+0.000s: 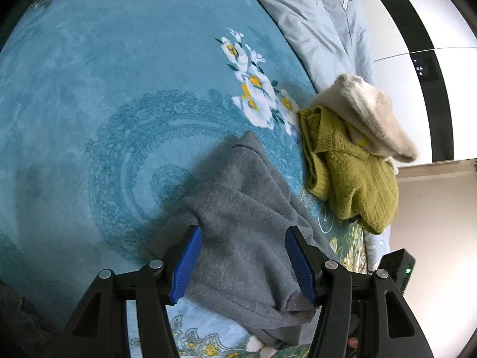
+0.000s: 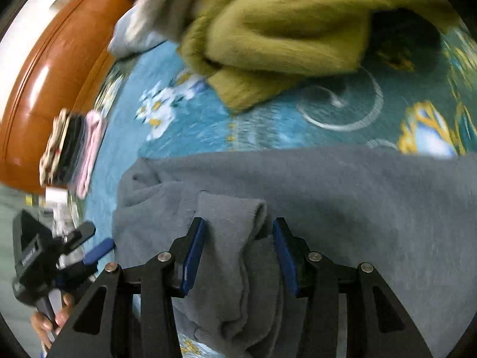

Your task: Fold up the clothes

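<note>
Grey fleece fills the space under both my claws: a grey garment [image 1: 247, 223] lies rumpled on the bed [image 1: 104, 89], over its teal blanket with white flowers. My left claw [image 1: 243, 264] is spread wide, its blue pads on either side of a raised hump of the cloth without pinching it. My right claw [image 2: 238, 250] is also parted, and a bunched fold of the same grey garment [image 2: 328, 197] stands up between the pads, near the left pad and apart from the right one. Just beyond the grey piece sits a green knitted sweater [image 1: 351, 176] in a heap, with a cream fuzzy garment [image 1: 372, 113] lying on top of it. In the right wrist view a brown wooden bed frame [image 2: 50, 80] runs along the bed's edge, and that view is blurred
</note>
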{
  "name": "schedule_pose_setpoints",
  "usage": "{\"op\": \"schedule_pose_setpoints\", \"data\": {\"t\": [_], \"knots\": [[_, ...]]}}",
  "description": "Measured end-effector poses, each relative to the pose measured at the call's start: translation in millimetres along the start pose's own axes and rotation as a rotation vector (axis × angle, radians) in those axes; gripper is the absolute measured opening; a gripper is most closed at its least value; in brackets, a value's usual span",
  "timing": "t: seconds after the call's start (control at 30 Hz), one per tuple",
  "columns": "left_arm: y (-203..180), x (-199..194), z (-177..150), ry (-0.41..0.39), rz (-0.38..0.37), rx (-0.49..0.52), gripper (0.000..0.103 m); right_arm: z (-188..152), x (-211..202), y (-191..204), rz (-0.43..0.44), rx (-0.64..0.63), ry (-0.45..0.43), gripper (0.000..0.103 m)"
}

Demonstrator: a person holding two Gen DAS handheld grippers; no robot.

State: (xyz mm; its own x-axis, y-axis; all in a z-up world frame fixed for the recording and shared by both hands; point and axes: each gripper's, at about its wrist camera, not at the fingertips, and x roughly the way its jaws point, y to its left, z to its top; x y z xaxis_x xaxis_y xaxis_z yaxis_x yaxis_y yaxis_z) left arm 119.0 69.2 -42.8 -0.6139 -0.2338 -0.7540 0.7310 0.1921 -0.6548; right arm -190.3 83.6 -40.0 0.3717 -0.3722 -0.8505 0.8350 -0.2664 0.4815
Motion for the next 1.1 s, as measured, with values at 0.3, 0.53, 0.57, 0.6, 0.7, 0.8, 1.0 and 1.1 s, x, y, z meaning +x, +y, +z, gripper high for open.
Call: {"op": "schedule_pose_setpoints", "data": {"t": [0.3, 0.53, 0.57, 0.6, 0.7, 0.8, 1.0, 1.1], "knots": [[-0.8, -2.4, 2.4, -0.023, -0.005, 0.006, 0.062, 13.4, -20.7, 26.2, 0.117, -0.060, -0.064, 0.048], [1.8, -3.3, 4.1, -0.014, -0.022, -0.007, 0.062, -4.3, -11.0, 14.9, 0.124, -0.024, 0.001, 0.048], [2.9, -3.0, 4.4, -0.010, -0.027, -0.014, 0.062, -8.5, -10.8, 6.8, 0.149, 0.019, -0.001, 0.048], [3.9, -2.7, 4.8, -0.007, -0.031, -0.021, 0.062, -13.5, -10.5, -0.1, 0.163, 0.054, -0.002, 0.048], [6.0, -2.1, 5.1, -0.001, -0.044, -0.036, 0.062, -26.0, -10.0, -14.7, 0.162, 0.115, -0.003, 0.048], [5.1, -3.1, 5.4, 0.000, -0.046, -0.027, 0.062, -28.6, -8.7, -19.5, 0.147, 0.145, -0.002, 0.048], [9.6, -5.0, 5.5, -0.011, -0.068, -0.062, 0.062, -41.8, -17.7, -19.6, 0.154, 0.169, 0.045, 0.048], [7.2, -2.1, 4.9, 0.002, -0.065, -0.050, 0.062, -55.2, -21.8, -15.7, 0.171, 0.166, 0.068, 0.048]]}}
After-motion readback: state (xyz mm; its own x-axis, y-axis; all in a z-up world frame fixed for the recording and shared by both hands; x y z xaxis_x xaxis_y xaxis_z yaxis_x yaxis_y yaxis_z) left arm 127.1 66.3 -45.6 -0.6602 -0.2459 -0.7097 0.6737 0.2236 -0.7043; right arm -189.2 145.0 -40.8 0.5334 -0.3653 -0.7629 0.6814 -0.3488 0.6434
